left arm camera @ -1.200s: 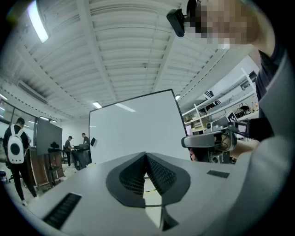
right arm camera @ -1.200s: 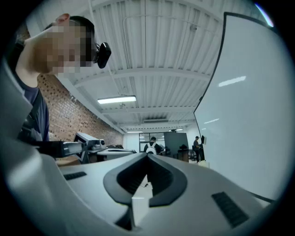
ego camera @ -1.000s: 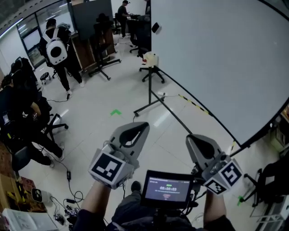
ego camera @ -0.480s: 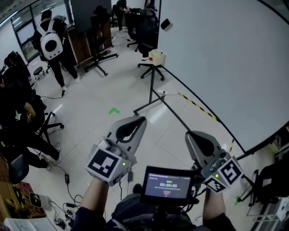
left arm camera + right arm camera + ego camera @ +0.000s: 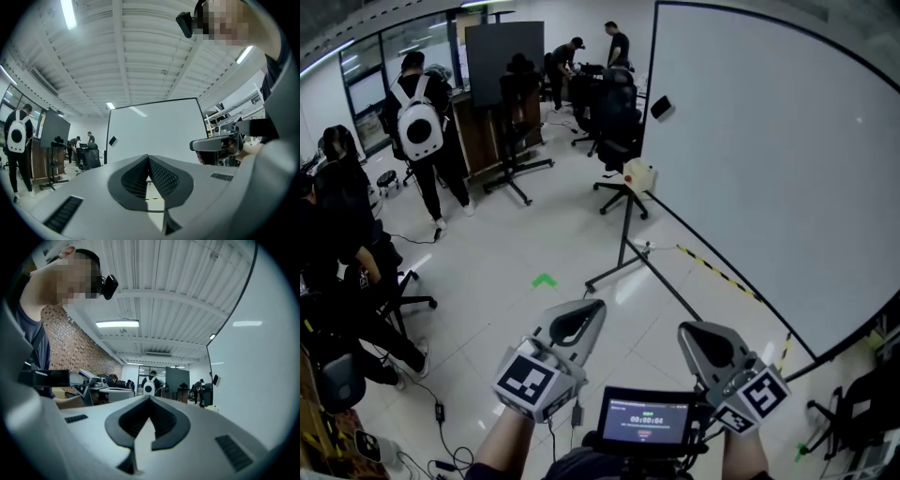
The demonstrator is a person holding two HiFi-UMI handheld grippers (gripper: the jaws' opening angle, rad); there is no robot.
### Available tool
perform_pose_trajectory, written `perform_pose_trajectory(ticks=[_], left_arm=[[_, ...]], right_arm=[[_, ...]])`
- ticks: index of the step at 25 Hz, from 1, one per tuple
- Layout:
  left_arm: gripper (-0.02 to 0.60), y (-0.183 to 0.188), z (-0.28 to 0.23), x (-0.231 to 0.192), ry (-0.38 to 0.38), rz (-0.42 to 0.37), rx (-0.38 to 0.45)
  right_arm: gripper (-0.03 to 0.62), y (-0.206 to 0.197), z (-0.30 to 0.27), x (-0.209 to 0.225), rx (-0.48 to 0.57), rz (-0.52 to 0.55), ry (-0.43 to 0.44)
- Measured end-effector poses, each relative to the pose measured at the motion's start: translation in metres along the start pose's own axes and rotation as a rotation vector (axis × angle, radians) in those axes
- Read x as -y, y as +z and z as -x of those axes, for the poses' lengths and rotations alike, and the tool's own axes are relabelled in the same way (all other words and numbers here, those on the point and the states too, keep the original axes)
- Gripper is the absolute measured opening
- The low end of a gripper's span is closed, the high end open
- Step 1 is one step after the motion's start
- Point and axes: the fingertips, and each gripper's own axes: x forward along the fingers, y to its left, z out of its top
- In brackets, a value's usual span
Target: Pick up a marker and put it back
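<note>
We hold two grippers, left gripper (image 5: 592, 309) and right gripper (image 5: 689, 333), each with jaws closed together on nothing. One whiteboard (image 5: 769, 169) stands at right, partly cut off; we cannot make out any marker.

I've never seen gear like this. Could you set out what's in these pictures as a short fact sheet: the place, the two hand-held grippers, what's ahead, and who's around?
Place: open office with a pale tiled floor
Left hand-held gripper: jaws together, nothing between them
Right hand-held gripper: jaws together, nothing between them
Ahead: large whiteboard on a black stand
On the board: one small dark object, too small to identify
Marker: none in view
Between the grippers: small screen
Bystanders: several, one wearing a white backpack
</note>
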Motion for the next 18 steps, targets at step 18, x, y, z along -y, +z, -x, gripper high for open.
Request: perform_pose_trajectory(ticks=[18], left_arm=[[-0.003, -0.011, -0.126, -0.036, 0.082, -0.034, -0.050]], right_arm=[[0.009, -0.015, -0.043, 0.144, 0.028, -0.046, 0.080]])
